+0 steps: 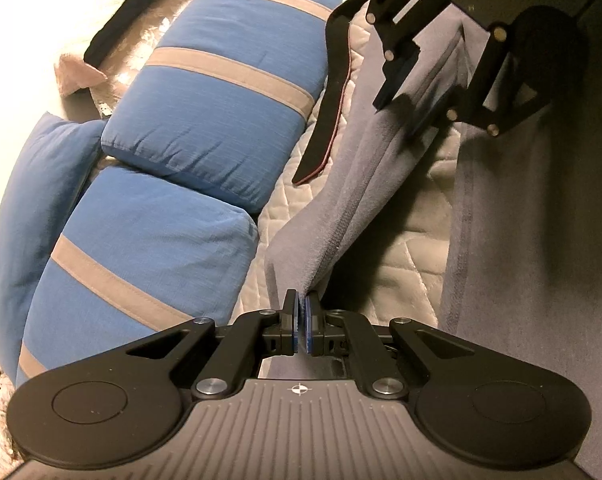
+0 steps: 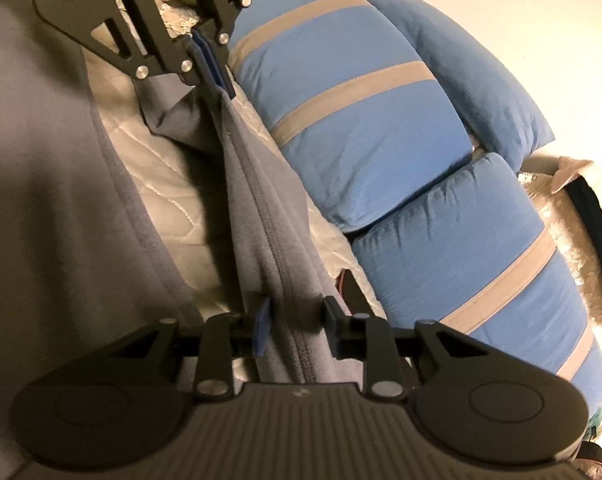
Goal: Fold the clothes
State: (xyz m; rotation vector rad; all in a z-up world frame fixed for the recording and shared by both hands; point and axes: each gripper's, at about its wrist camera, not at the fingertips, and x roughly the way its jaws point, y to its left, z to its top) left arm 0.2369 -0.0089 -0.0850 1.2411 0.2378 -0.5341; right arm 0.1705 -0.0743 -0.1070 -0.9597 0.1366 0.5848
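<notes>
Quilted bed (image 1: 413, 220): left gripper (image 1: 301, 312) pinches grey garment (image 1: 341, 184) (right gripper (image 2: 295, 320) gapes).

The grey fleece garment (image 1: 381, 168) lies on the cream quilted bed cover (image 1: 413, 216), one edge stretched between the two tongs: the left tongs (image 1: 301, 320) pinch one end, the right tongs (image 2: 293, 324) straddle the other (pads apart). Beside the garment, three blue grey-striped pillows (image 1: 221, 92) lie in a row, with a black strap (image 1: 333, 80) between pillows and garment.
</notes>
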